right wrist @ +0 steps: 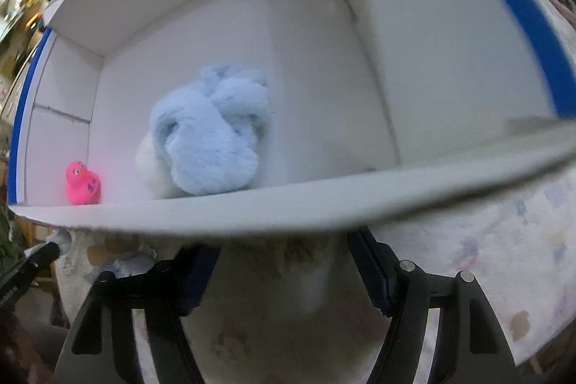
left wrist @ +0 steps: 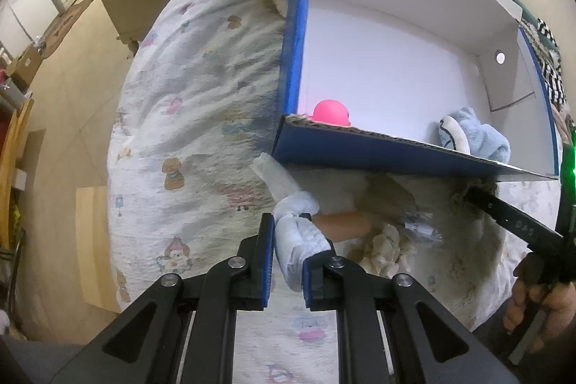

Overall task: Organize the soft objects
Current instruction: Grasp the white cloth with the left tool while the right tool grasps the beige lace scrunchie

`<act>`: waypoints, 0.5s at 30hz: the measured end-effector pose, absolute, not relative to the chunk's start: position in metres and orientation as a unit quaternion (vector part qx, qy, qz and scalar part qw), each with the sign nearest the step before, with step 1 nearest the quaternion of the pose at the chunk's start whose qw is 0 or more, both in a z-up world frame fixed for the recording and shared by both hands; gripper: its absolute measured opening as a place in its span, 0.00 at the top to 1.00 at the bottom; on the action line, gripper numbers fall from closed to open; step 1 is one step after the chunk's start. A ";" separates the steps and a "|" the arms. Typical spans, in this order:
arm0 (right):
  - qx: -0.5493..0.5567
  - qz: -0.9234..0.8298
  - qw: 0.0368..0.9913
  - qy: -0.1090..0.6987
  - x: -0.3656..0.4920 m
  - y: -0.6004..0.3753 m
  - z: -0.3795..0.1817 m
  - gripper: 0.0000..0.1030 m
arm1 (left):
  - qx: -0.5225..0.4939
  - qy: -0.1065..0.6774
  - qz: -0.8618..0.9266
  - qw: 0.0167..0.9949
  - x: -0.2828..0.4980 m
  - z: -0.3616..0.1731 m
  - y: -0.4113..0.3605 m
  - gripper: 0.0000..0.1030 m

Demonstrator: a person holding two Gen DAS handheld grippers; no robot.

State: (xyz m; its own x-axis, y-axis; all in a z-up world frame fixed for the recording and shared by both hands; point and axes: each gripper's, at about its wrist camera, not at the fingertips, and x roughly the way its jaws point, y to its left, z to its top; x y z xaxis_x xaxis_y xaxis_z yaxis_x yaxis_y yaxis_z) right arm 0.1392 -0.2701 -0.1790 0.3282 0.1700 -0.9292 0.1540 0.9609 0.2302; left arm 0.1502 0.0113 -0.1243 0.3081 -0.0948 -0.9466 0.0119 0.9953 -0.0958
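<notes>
Left gripper (left wrist: pixel 288 247): jaws closed down to a narrow gap, clamped on a white-and-pale-blue soft cloth item (left wrist: pixel 298 240), likely a doll's limb or a rolled sock; exact identity unclear. The item's long axis runs away from the gripper and slightly leftward, its far end (left wrist: pixel 270 171) reaching the near wall of the blue-sided cardboard box (left wrist: pixel 360 150). Skin-toned and cream fluffy pieces lie just right of the grip, under the box's overhanging flap, all on the printed quilt (left wrist: pixel 187 132). Right gripper (right wrist: pixel 284 261): jaws set wide apart; a cream, fuzzy mass sits between them, but the fingertips are hidden beneath the box flap (right wrist: pixel 288 211), so whether they bear on it cannot be told. In the left wrist view the right gripper's finger (left wrist: pixel 504 215) is pushed into a tan fluffy clump at the box's near right corner. Inside the box, beyond the flap: a pink rubber duck (right wrist: pixel 82 184) in the near left corner, and a light blue plush toy (right wrist: pixel 212 135) near the middle, well apart from the duck. Judgement: the box interior lies ahead of and above the left gripper, with the near wall between; the held item must be lifted over that edge before release. The left hand is the one loaded and nearer the open left half of the box.
</notes>
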 end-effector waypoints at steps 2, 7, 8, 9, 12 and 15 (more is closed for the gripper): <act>0.125 0.011 0.809 0.574 0.138 -0.266 -0.177 0.76 | -0.036 0.588 -0.032 0.807 0.150 -0.124 0.012 0.88; 0.151 0.046 0.813 0.561 0.119 -0.265 -0.154 0.89 | -0.037 0.586 -0.033 0.809 0.150 -0.123 0.012 0.88; 0.159 0.054 0.813 0.558 0.118 -0.264 -0.146 0.89 | -0.040 0.587 -0.033 0.808 0.150 -0.123 0.012 0.88; 0.164 0.061 0.815 0.553 0.111 -0.265 -0.137 0.89 | -0.042 0.587 -0.034 0.808 0.151 -0.123 0.013 0.88; 0.185 0.088 0.819 0.536 0.093 -0.270 -0.109 0.90 | -0.042 0.584 -0.036 0.810 0.151 -0.120 0.012 0.88; 0.196 0.112 0.832 0.506 0.079 -0.275 -0.077 0.90 | -0.036 0.580 -0.038 0.813 0.148 -0.118 0.011 0.88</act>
State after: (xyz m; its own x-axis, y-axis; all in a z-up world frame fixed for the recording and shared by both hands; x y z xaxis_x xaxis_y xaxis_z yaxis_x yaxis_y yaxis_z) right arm 0.0786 -0.2746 -0.0771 0.4625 0.3852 -0.7986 0.0116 0.8980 0.4398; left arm 0.1478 0.0107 -0.1178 0.3247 -0.1028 -0.9402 0.0197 0.9946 -0.1019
